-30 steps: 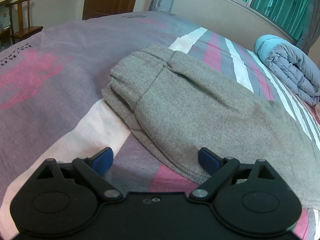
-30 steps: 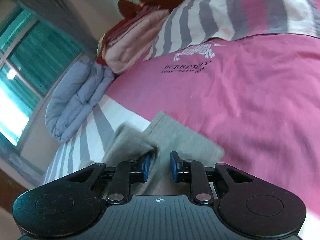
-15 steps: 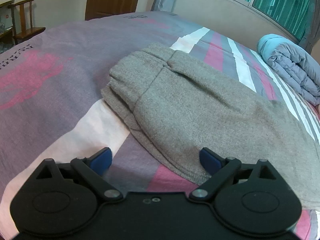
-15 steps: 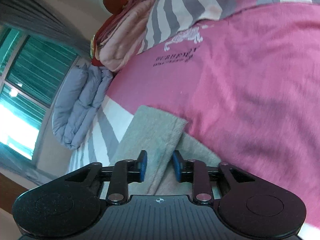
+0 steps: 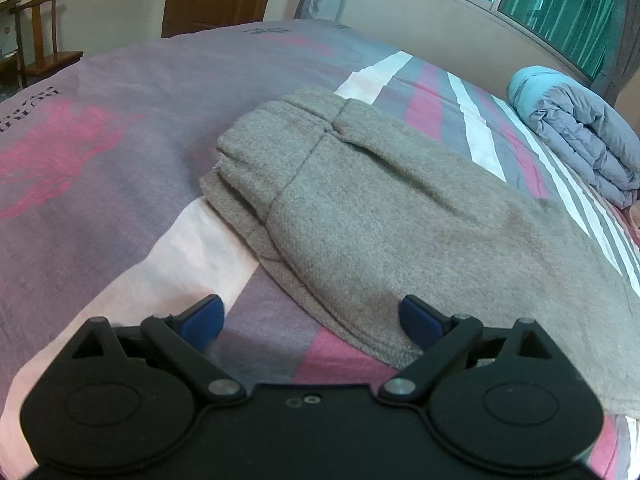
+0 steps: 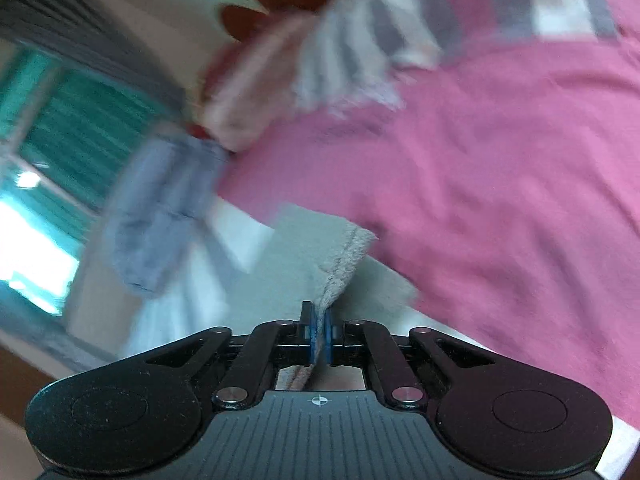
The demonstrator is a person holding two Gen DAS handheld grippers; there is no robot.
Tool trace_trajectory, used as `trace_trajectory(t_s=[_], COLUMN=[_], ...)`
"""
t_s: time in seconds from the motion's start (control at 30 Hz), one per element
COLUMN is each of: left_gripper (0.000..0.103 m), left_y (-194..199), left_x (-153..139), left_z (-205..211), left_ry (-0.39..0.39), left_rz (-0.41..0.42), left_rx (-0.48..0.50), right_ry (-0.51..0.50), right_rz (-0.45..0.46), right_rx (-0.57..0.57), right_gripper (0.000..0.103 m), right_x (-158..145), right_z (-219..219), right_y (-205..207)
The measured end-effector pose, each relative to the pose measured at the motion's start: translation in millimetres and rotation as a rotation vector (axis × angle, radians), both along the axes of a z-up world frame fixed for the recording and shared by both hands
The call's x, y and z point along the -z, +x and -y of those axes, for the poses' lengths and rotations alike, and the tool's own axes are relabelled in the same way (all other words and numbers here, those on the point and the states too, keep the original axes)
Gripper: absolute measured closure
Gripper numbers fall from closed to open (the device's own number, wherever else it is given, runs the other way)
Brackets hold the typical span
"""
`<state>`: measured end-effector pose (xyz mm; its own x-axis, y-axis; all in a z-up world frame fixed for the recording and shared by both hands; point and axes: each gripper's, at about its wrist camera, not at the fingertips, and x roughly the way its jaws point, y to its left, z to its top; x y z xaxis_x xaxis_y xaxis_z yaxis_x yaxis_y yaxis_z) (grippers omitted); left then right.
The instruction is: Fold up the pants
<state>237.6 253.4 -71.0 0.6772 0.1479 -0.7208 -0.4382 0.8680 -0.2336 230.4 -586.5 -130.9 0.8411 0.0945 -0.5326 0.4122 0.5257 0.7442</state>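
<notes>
The grey pants (image 5: 392,216) lie flat on the bed, waistband at the far left end, legs running off to the right. My left gripper (image 5: 312,320) is open and empty, hovering at the near edge of the pants, its right pad (image 5: 420,322) over the fabric. In the blurred right wrist view, my right gripper (image 6: 319,336) is shut on the hem end of a pant leg (image 6: 340,256), which rises from the jaws above the bed.
The bed has a purple, pink and white striped cover (image 5: 120,152). A folded blue quilt (image 5: 580,136) lies at the far right by the window. A striped pillow (image 6: 400,28) and folded pink bedding (image 6: 248,100) lie beyond. A wooden chair (image 5: 40,48) stands far left.
My right gripper has closed onto the pant leg hem and lifted it, with the view swinging fast. The left gripper has barely moved and stays open.
</notes>
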Motion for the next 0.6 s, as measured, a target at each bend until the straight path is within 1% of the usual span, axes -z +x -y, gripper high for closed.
trace_trajectory(t_s=[0.03,0.07,0.1,0.13,0.17,0.2,0.23,0.27,0.33,0.43,0.5,0.57,0.6], left_gripper=[0.014,0.014,0.014,0.015,0.017,0.021,0.027,0.030,0.045,0.057,0.063,0.063,0.063], left_y=[0,0,0,-1,-5,-11,-19,-26,-32,-32,-26,-16,-11], left_x=[0,-1,-3,-6,-11,-15,-19,-23,-25,-23,-21,-19,-18], left_z=[0,-1,-2,-4,-6,-8,-10,-12,-21,-38,-46,-51,-53], left_ry=[-0.002,-0.002,-0.004,-0.014,-0.027,-0.032,-0.031,-0.030,-0.058,-0.139,-0.187,-0.214,-0.223], left_rz=[-0.001,-0.003,-0.006,-0.002,0.013,0.041,0.080,0.119,0.157,0.185,0.202,0.194,0.188], left_rx=[0.003,0.008,0.016,0.019,0.009,-0.008,-0.021,-0.026,-0.035,-0.053,-0.051,-0.043,-0.044], right_ry=[0.022,0.037,0.013,-0.026,-0.069,-0.102,-0.127,-0.147,-0.179,-0.224,-0.236,-0.265,-0.264], right_rz=[-0.037,-0.040,-0.030,-0.015,0.003,0.029,0.059,0.090,0.129,0.178,0.172,0.178,0.167], right_rx=[-0.018,-0.025,-0.005,0.013,0.030,0.036,0.028,0.015,-0.009,-0.055,-0.086,-0.093,-0.101], right_gripper=[0.100,0.099,0.098,0.090,0.085,0.082,0.073,0.064,0.054,0.054,0.054,0.054,0.054], right_x=[10,12,5,-4,-13,-21,-28,-33,-41,-47,-48,-52,-51], right_z=[0,0,-2,-8,-15,-24,-32,-43,-63,-97,-113,-120,-121], right_y=[5,6,0,-6,-14,-22,-29,-37,-48,-56,-53,-50,-48])
